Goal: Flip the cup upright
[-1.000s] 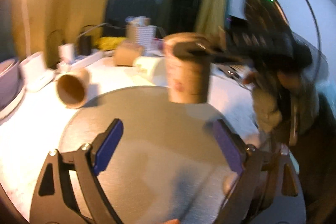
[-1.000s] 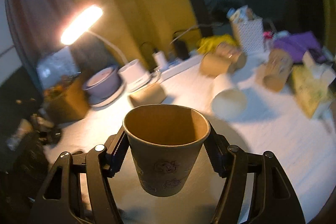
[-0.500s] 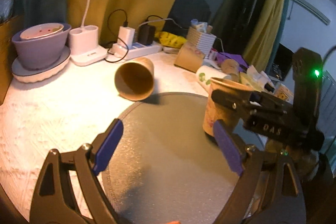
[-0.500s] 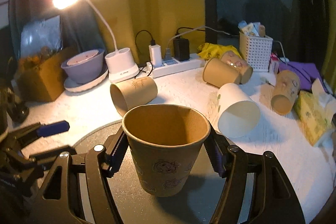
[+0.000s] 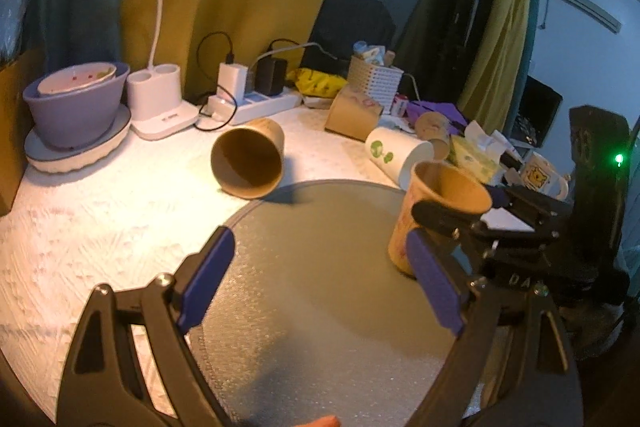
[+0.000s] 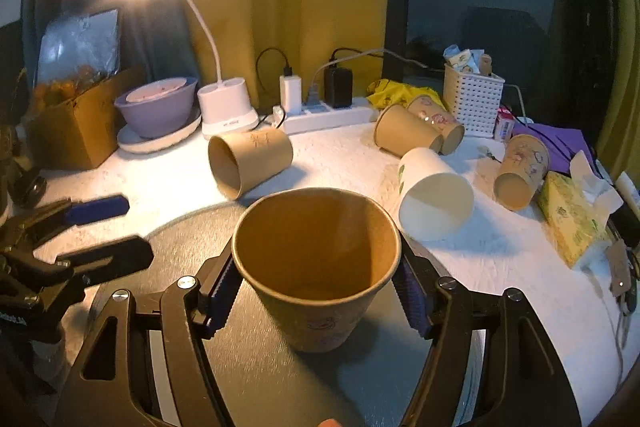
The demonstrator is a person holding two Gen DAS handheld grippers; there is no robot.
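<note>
A brown paper cup (image 6: 316, 267) stands upright on the round grey mat (image 6: 256, 379), mouth up. My right gripper (image 6: 316, 291) is shut on the brown paper cup near its rim, with its base resting on the mat. The cup also shows in the left wrist view (image 5: 436, 215), at the mat's right side (image 5: 304, 267), with the right gripper's fingers (image 5: 452, 219) around it. My left gripper (image 5: 316, 279) is open and empty over the mat, left of the cup; it shows at the left of the right wrist view (image 6: 100, 231).
Several paper cups lie on their sides on the white cloth: a brown one (image 6: 248, 159) behind the mat, a white one (image 6: 434, 193), and others (image 6: 416, 129) farther right. A lamp base (image 6: 228, 107), purple bowl (image 6: 158, 107), power strip (image 6: 328, 117), white basket (image 6: 472, 99) and tissue box (image 6: 572, 219) ring the table.
My right gripper has lowered the upright cup from the air onto the mat. My left gripper has swung left and pulled back, still open.
</note>
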